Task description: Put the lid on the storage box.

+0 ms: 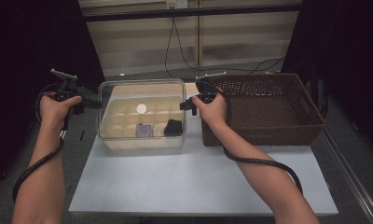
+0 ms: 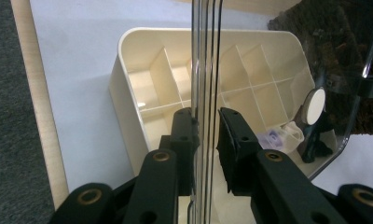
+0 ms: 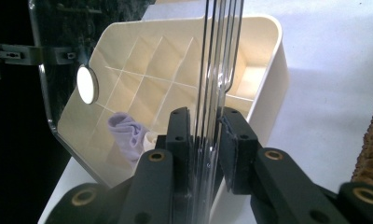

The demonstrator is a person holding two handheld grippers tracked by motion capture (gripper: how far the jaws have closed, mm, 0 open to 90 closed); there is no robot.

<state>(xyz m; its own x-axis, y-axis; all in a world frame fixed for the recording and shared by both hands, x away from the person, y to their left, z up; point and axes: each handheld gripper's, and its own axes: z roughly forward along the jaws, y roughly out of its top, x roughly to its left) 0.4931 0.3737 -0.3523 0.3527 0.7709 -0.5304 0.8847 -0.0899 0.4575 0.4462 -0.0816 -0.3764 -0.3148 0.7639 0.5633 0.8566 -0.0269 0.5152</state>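
No readable text, label or number anywhere (checked all views).

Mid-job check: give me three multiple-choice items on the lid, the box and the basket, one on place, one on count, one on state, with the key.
1. Where does the wicker basket stand relative to the cream divider box?
A. at its right, on the table
B. at its left
C. on top of it

2. How many grippers grip the clear lid?
A. none
B. one
C. two

3. What state is the box in?
A. lid flat and closed on it
B. lid held up off it by both short edges
C. tipped on its side

Key: 1 A, the high view shows the basket beside the box's right end. 2 C, the left gripper and the right gripper each have their jaws on a lid edge. 3 B, both gripper views show the open compartments below the raised lid.
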